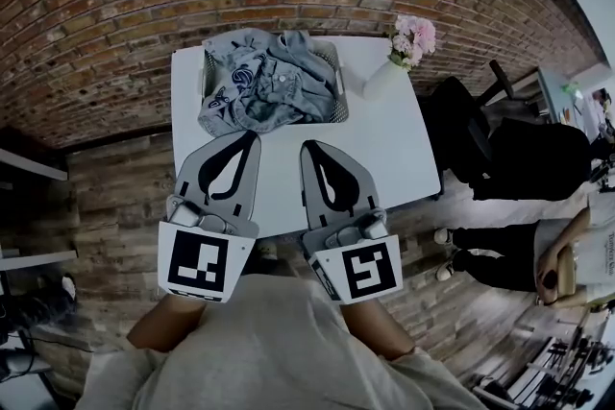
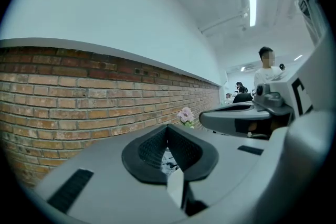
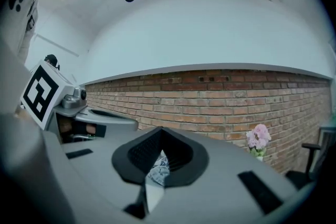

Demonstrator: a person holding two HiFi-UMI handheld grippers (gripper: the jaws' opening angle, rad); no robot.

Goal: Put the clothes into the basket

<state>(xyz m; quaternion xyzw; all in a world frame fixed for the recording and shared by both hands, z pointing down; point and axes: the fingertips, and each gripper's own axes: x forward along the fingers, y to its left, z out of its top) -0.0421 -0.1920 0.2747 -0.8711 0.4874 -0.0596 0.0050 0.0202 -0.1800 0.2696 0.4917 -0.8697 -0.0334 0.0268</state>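
A blue denim garment with white print (image 1: pixel 259 82) lies bundled in the mesh basket (image 1: pixel 338 84) at the far end of the white table (image 1: pixel 384 149). Part of it hangs over the basket's near left rim. My left gripper (image 1: pixel 252 137) and right gripper (image 1: pixel 309 149) hover side by side over the table's near half, tips pointing at the basket, a short way from the cloth. Both are shut with nothing in them. In the left gripper view the left gripper (image 2: pixel 168 127) shows a sliver of denim (image 2: pixel 167 160) through its slot. The right gripper (image 3: pixel 160 129) shows the same.
A white vase of pink flowers (image 1: pixel 402 53) stands on the table right of the basket. A brick wall (image 1: pixel 115 24) runs behind the table. Black office chairs (image 1: pixel 500 149) and a seated person (image 1: pixel 538 250) are to the right on the wooden floor.
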